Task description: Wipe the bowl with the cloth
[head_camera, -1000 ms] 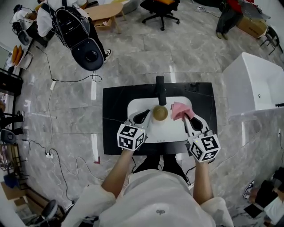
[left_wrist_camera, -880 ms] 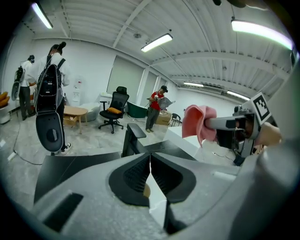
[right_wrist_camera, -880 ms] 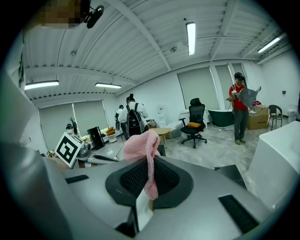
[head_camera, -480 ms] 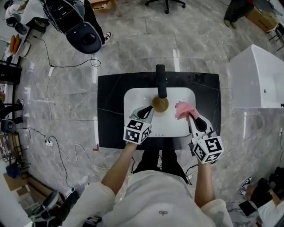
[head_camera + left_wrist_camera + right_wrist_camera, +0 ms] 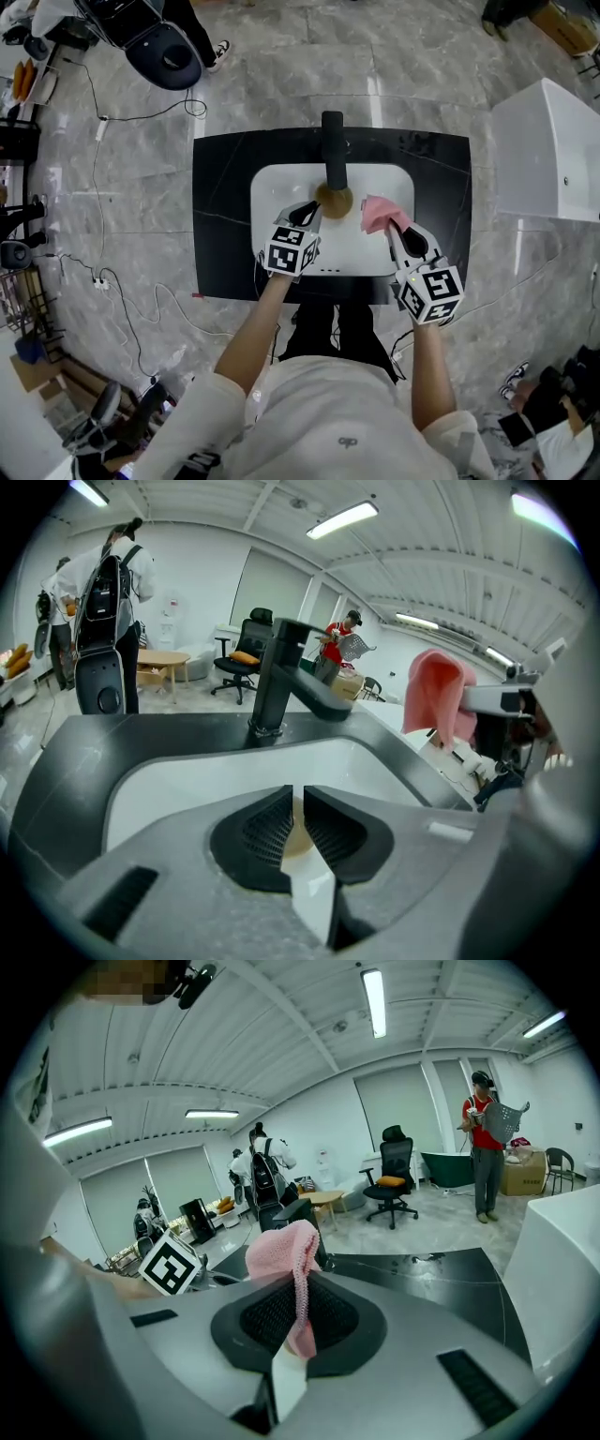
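A small tan bowl [image 5: 334, 199] hangs over the white sink [image 5: 281, 192], just under the black faucet [image 5: 333, 159]. My left gripper [image 5: 314, 212] holds it by the near rim. In the left gripper view the tan rim [image 5: 295, 836] shows in the narrow gap between the pads [image 5: 267, 822]. These jaws have just been opening a little, with the rim still between them. My right gripper [image 5: 392, 228] is shut on a pink cloth [image 5: 378, 212], which stands bunched above its jaws [image 5: 281, 1252] at the basin's right side.
The sink is set in a black counter [image 5: 220, 187]. A white tub-like unit [image 5: 553, 150] stands to the right. A person with a black backpack [image 5: 155, 37] is at the far left, and cables [image 5: 103, 141] trail over the grey floor.
Both grippers have come down toward the basin. The bowl now sits under the faucet's spout and the cloth is lower at the basin's right.
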`<state>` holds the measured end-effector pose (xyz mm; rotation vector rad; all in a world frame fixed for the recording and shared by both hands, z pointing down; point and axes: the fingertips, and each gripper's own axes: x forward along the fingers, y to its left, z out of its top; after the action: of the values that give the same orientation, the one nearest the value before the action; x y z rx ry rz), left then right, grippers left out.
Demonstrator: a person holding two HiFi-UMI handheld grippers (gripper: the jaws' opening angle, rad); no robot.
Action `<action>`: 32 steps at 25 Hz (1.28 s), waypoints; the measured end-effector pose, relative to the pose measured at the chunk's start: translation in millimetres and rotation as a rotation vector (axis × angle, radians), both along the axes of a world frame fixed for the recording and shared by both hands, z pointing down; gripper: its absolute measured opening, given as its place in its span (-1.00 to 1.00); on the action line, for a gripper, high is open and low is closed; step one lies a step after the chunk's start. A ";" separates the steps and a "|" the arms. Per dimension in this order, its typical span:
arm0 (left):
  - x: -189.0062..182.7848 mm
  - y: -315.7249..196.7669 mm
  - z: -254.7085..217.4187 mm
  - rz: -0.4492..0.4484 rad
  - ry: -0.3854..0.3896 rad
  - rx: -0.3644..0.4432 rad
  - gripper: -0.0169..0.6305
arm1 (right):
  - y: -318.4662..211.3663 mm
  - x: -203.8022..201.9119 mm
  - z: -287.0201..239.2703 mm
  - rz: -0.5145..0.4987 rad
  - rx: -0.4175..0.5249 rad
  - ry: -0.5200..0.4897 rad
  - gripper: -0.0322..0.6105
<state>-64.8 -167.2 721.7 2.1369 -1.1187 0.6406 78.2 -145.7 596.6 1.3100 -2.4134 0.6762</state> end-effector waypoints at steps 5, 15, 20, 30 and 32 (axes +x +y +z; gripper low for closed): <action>-2.3 1.9 42.4 -0.021 -0.027 -0.082 -0.65 | 0.4 6.2 9.8 -0.005 -0.022 0.012 -0.85; -20.2 2.3 118.8 -0.137 -0.022 -0.233 -0.58 | 0.4 9.1 31.1 -0.012 -0.050 0.032 -0.85; -22.1 -3.8 140.7 -0.176 -0.009 -0.276 -0.55 | 0.5 7.4 40.0 -0.021 -0.063 0.037 -0.85; -17.8 -9.9 168.4 -0.214 0.025 -0.364 -0.60 | 3.3 11.3 45.4 -0.018 -0.080 0.053 -0.85; -17.3 -10.4 169.4 -0.217 0.026 -0.366 -0.70 | 4.7 13.0 45.9 -0.013 -0.082 0.054 -0.85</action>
<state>-82.0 -177.6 891.1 1.6853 -1.1044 0.6569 91.2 -141.0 642.5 1.2625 -2.3244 0.7182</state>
